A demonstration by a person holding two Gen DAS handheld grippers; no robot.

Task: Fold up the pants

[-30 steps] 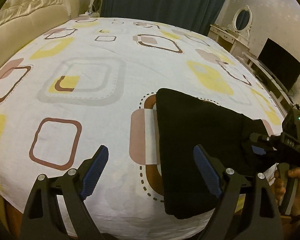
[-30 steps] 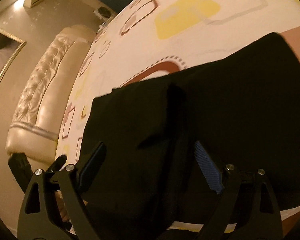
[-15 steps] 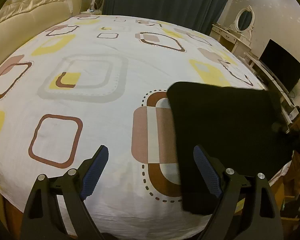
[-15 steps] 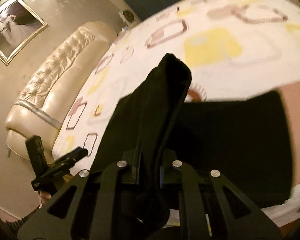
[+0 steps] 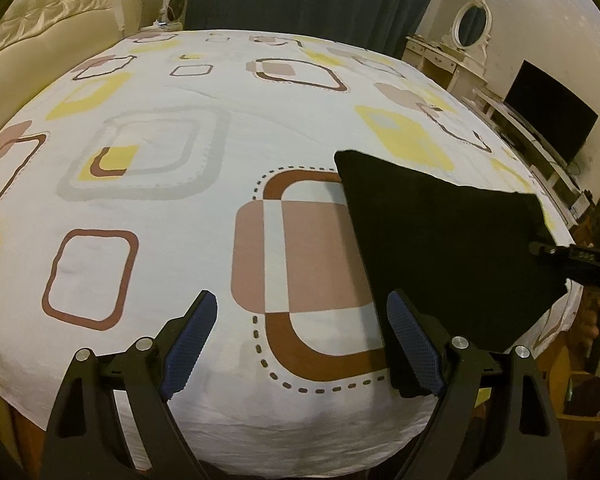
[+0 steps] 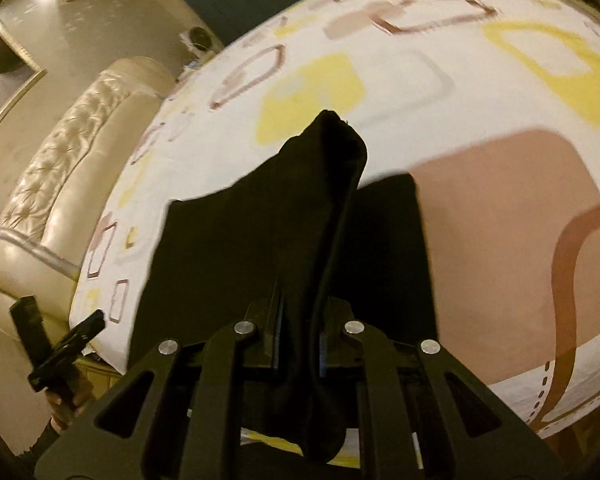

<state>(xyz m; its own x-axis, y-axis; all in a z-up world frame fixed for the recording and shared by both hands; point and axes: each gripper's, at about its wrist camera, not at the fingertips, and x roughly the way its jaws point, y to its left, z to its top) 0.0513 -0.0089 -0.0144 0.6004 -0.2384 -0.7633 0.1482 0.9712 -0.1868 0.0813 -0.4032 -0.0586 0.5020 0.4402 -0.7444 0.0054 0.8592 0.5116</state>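
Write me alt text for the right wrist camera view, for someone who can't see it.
The right gripper is shut on a raised fold of black pants above a bed sheet with yellow and brown squares. A cream tufted headboard stands at left, and the left gripper shows at lower left.

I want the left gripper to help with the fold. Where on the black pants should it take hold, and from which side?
Probably the near left corner of the black pants, beside the open left gripper. That edge lies flat on the bedsheet with bare sheet to its left, so slide one finger under from there. The right gripper already pinches the opposite side.
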